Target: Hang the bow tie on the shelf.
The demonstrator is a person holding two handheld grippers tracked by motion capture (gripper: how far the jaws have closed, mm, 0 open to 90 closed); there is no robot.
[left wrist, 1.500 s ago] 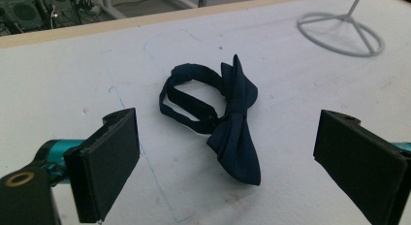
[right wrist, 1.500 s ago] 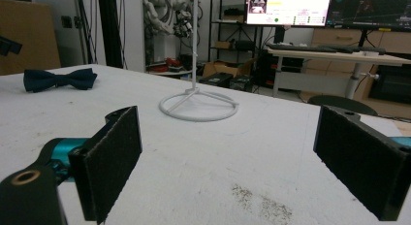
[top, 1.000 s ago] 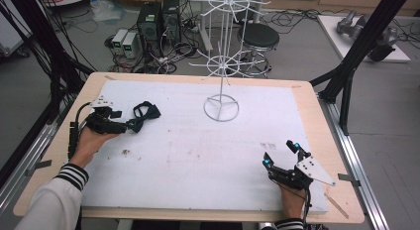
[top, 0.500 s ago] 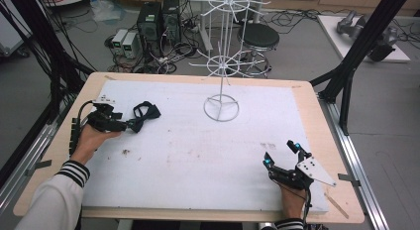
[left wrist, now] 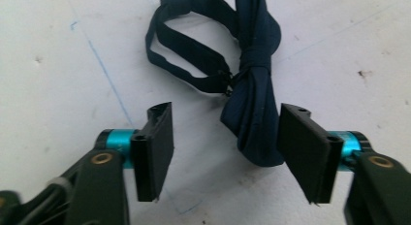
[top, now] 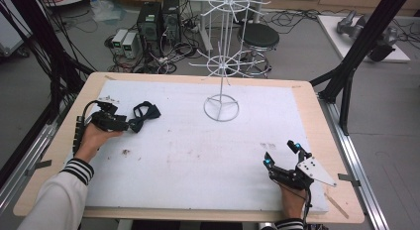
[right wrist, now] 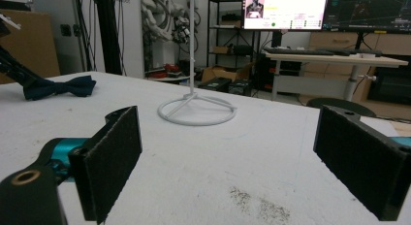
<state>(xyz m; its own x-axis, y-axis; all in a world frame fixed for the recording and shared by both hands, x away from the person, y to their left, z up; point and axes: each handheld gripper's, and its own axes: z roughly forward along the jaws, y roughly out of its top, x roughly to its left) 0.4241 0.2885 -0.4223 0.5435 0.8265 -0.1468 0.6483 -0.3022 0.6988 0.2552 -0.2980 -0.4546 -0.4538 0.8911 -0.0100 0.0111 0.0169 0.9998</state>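
**Grasp closing on the bow tie**

Left gripper [left wrist: 223, 152] has just been narrowing its jaws around one wing of the bow tie [left wrist: 252, 113], pads not yet pressing. I judge pinching and lifting comes next. Right gripper [right wrist: 232, 171] rests wide open, well apart.

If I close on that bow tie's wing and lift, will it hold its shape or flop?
Probably flop: the bow tie looks like soft folded cloth, and its strap lies in a loose loop that would likely dangle. It seems light. The left gripper, jaws just closing, straddles one wing without pressing yet.
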